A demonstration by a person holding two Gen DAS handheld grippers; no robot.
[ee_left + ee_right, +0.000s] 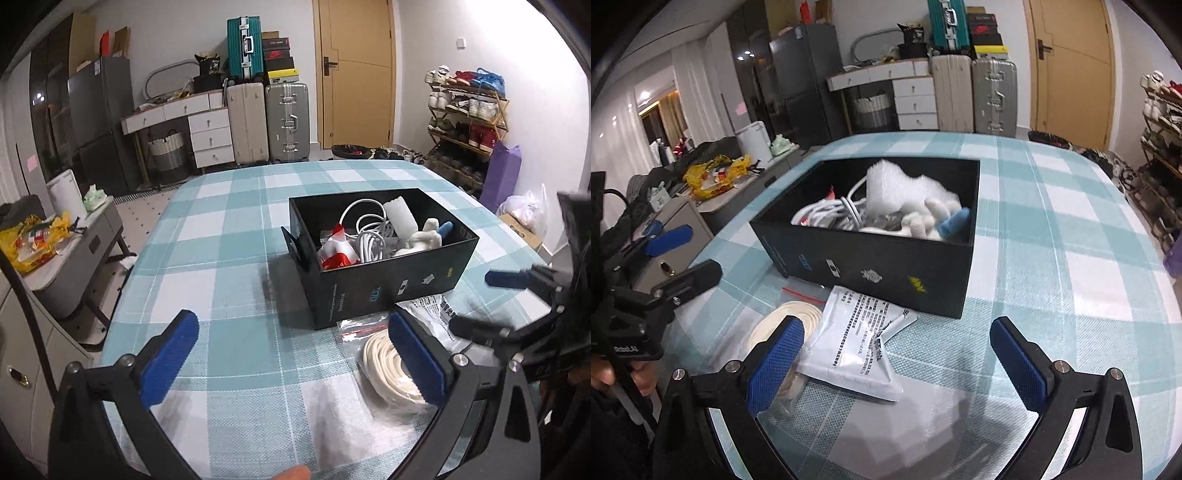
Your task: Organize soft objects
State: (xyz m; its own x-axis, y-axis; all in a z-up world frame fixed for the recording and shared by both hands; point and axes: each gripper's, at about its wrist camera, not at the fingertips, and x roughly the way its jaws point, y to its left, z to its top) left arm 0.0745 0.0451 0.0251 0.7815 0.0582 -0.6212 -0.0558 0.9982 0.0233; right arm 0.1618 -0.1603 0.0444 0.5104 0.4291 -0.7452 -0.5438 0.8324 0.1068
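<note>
A black box [879,266] is seen on the bench [1071,258], which is covered by a teal and white checked cloth. Inside it, a coiled white cable [364,230], a fluffy white roll [400,218], a white plush toy with a blue part [430,236] and a red and white item [338,251] are piled loosely. Just in front of the box, on the cloth, a coil of cream cord in a clear zip bag [792,325] is laid flat, and a white printed pouch [855,343] is laid partly over it, one corner reaching the box wall. The left claw [293,360] is held wide above the cloth, its right pad over the cord bag; nothing is gripped. The right claw [899,363] is likewise spread wide and empty, with the pouch between its blue pads and its left pad over the cord bag. Suitcases [267,122] and a door [354,70] are seen beyond the bench.
</note>
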